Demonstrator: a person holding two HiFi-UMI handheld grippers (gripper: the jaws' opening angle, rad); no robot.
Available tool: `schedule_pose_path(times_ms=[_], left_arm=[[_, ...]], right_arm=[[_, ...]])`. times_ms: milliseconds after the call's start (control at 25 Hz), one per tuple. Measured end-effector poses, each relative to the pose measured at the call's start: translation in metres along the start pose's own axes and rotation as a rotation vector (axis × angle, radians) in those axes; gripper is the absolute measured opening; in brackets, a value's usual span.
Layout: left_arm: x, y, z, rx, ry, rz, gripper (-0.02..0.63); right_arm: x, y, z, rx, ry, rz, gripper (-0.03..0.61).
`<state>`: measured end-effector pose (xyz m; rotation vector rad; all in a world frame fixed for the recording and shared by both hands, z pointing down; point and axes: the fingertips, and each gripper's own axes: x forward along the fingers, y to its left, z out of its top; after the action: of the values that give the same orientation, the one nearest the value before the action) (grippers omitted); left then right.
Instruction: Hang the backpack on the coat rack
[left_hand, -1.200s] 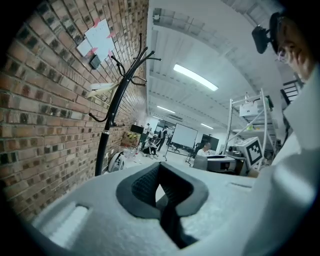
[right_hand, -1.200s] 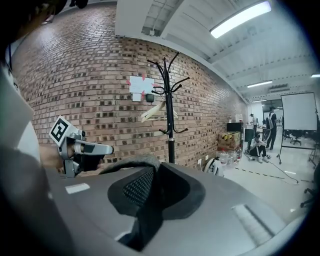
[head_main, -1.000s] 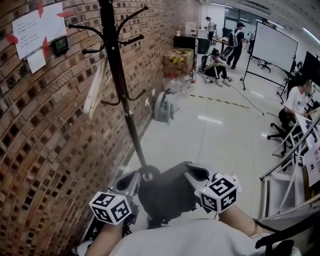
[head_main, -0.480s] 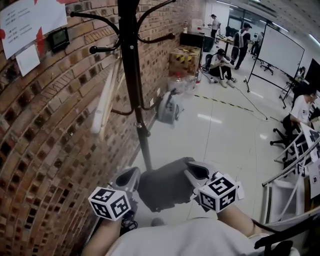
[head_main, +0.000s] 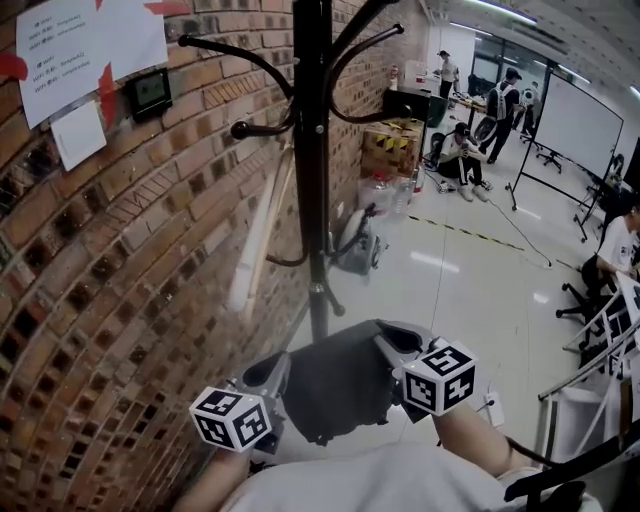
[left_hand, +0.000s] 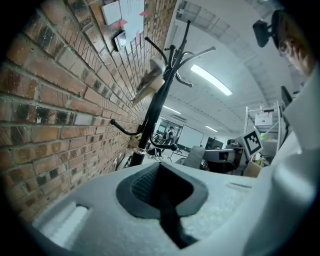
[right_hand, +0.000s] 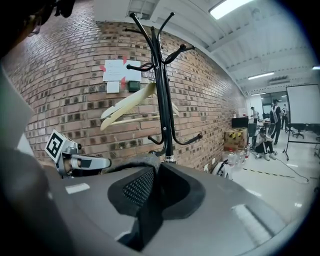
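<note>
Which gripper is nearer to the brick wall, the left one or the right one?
Left. The left gripper is close beside the brick wall; the right gripper is on the other side of the backpack, farther from the wall.

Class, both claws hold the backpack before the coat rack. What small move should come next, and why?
Probably raise the backpack towards the top of the coat rack. The left claw and right claw grip it low in front of the rack, and the free hooks curve out well above it, so it hangs on nothing yet.
</note>
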<state>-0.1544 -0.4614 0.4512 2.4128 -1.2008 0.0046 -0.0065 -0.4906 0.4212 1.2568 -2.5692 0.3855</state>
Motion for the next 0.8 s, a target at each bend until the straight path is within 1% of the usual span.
schedule_pose_path(times_ms=[240,440,640,800], left_arm=[[0.009,0.018,0.002,-0.015,0.008,-0.013,0.002],[0.017,0.032,0.01,-0.018,-0.006,-0.023,0.002],[0.023,0.04,0.005,-0.036,0.001,-0.029,0.002],[0.025,0.046,0.002,-0.053,-0.003,-0.018,0.002]], right_arm=[[0.03,-0.011,0.01,0.028,0.01,-0.021,0.04],[0.051,-0.022,0.024,0.016,0.006,-0.043,0.04],[0.073,-0.034,0.023,0.02,0.028,-0.053,0.04],[0.088,-0.05,0.021,0.02,0.043,-0.071,0.04]])
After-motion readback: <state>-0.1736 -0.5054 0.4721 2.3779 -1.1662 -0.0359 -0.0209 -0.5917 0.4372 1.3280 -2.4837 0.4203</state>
